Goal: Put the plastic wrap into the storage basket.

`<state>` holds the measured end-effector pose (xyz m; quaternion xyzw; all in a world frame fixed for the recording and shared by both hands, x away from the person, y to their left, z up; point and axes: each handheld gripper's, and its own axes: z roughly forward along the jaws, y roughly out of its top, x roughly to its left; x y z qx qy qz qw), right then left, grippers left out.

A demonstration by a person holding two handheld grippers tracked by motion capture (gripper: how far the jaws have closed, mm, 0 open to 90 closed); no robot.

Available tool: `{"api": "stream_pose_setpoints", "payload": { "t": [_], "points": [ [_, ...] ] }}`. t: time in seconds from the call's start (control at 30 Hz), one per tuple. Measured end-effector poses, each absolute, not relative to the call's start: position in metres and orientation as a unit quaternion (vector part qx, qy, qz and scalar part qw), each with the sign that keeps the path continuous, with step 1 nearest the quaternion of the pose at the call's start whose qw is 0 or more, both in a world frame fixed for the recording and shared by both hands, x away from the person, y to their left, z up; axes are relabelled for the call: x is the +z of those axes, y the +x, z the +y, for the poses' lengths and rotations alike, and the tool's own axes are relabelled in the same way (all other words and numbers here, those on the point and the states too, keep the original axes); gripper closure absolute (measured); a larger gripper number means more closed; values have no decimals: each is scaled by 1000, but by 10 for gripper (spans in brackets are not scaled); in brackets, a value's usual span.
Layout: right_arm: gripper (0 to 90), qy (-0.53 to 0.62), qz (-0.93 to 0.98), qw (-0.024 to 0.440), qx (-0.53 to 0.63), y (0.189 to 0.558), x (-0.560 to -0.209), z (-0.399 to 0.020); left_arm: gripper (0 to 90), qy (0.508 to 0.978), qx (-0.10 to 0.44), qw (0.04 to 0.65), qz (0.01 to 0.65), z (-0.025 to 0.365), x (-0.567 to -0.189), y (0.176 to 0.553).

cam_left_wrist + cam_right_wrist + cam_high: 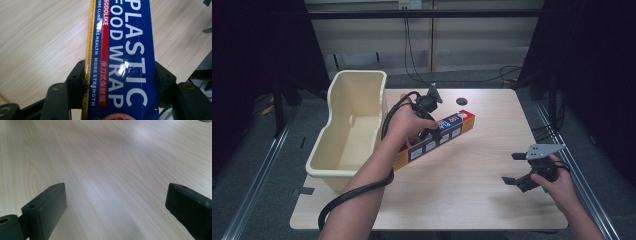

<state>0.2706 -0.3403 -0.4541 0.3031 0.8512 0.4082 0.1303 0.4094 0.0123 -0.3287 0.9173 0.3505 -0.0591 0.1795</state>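
A long blue, red and yellow box of plastic food wrap (439, 134) hangs slanted over the middle of the wooden table (482, 150). My left gripper (428, 131) is shut across its width from above. In the left gripper view both black jaws press the sides of the food wrap box (125, 57), which runs up out of the picture. At the table's right side my right gripper (511, 168) stands open over bare wood, nothing between its jaws. The right gripper view has its fingers (45, 207) spread wide above the table (105, 170).
A deep cream plastic tub (349, 127), empty, stands at the table's left edge, beside the raised box. A small dark round disc (462, 101) lies near the far edge. Black cable loops along the left forearm. Floor rails run along both sides.
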Motion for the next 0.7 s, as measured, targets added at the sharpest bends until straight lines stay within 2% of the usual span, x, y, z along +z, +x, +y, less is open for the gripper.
{"api": "stream_pose_setpoints", "payload": {
  "t": [0.7],
  "points": [
    [33, 302, 850, 126, 412, 269, -453, -339, 408, 892, -59, 176, 412, 45, -287, 410]
  ]
}}
